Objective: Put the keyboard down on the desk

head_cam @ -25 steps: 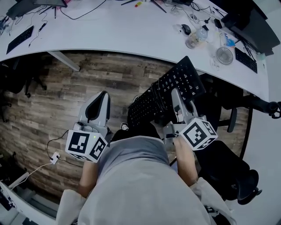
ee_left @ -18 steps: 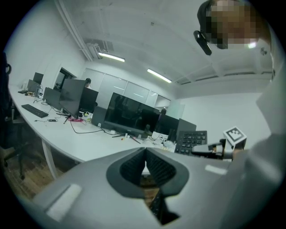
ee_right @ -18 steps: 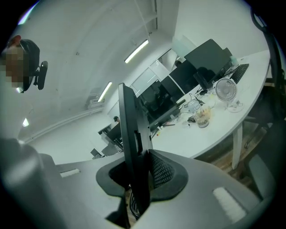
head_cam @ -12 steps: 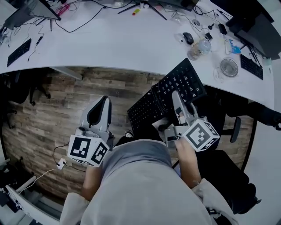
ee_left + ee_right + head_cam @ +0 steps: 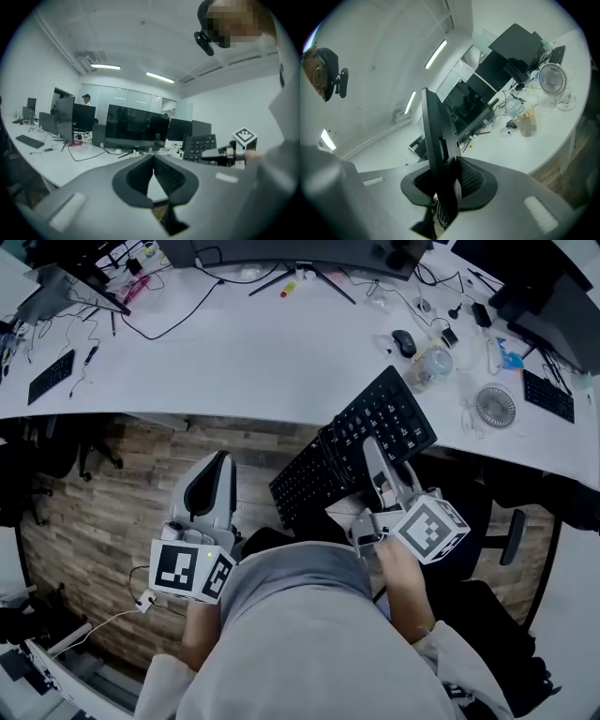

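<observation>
Three flat black keyboards: the middle keyboard (image 5: pixel 375 423), the left keyboard (image 5: pixel 50 376), the right keyboard (image 5: pixel 548 395). One white curved counter (image 5: pixel 253 352). One round white desk fan (image 5: pixel 494 406), one black computer mouse (image 5: pixel 404 343), one clear plastic bottle (image 5: pixel 431 362). Two grey tongs: left tongs (image 5: pixel 221 460), right tongs (image 5: pixel 368 442).

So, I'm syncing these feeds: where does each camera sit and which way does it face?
Head view: on the person's head, facing steeply down at the white desk; shows torso, forearms, left gripper, right gripper clamping the black keyboard.
Left gripper view: on the left gripper, facing along its shut, empty jaws toward the monitors; sleeve at right.
Right gripper view: on the right gripper, facing along jaws gripping the keyboard toward the desk fan; wearer's head upper left.
Shared: both head and right gripper views show the fan.
</observation>
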The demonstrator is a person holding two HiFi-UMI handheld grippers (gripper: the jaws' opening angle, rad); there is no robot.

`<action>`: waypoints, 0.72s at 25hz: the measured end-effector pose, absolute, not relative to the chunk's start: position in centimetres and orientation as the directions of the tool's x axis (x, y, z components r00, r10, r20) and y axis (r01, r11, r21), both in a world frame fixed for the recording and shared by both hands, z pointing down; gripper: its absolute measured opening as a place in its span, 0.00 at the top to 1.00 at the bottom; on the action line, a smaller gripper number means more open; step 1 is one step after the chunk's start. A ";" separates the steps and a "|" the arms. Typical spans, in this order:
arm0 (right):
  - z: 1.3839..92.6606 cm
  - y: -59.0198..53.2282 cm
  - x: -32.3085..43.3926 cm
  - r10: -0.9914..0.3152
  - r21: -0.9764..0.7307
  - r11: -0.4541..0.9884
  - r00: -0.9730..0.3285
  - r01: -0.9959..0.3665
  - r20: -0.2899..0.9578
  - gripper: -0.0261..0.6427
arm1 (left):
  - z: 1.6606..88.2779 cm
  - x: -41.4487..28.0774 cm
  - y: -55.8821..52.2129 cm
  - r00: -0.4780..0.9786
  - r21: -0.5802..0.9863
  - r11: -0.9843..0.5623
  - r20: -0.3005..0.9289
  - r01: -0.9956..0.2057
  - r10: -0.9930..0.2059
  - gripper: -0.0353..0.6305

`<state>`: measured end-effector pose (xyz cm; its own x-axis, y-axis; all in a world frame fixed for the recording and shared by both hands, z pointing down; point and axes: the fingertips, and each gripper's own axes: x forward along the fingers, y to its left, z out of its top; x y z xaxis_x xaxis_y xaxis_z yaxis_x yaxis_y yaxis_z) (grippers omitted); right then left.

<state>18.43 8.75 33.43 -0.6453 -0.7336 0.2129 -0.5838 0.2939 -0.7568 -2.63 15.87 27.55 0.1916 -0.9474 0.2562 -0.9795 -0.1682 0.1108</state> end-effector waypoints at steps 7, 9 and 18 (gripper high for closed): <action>32.4 5.4 18.2 -0.723 -0.794 0.308 -0.671 -0.524 0.163 0.85 | 27.1 -2.4 13.7 0.191 0.138 -0.161 0.250 -0.977 -0.949 0.95; 32.1 4.3 18.1 -0.727 -0.795 0.310 -0.669 -0.520 0.154 0.85 | 27.2 -2.7 12.9 0.188 0.136 -0.157 0.259 -0.978 -0.947 0.95; 31.9 0.4 16.4 -0.745 -0.810 0.287 -0.651 -0.511 0.147 0.85 | 27.1 -5.4 9.1 0.212 0.177 -0.172 0.238 -0.969 -0.948 0.95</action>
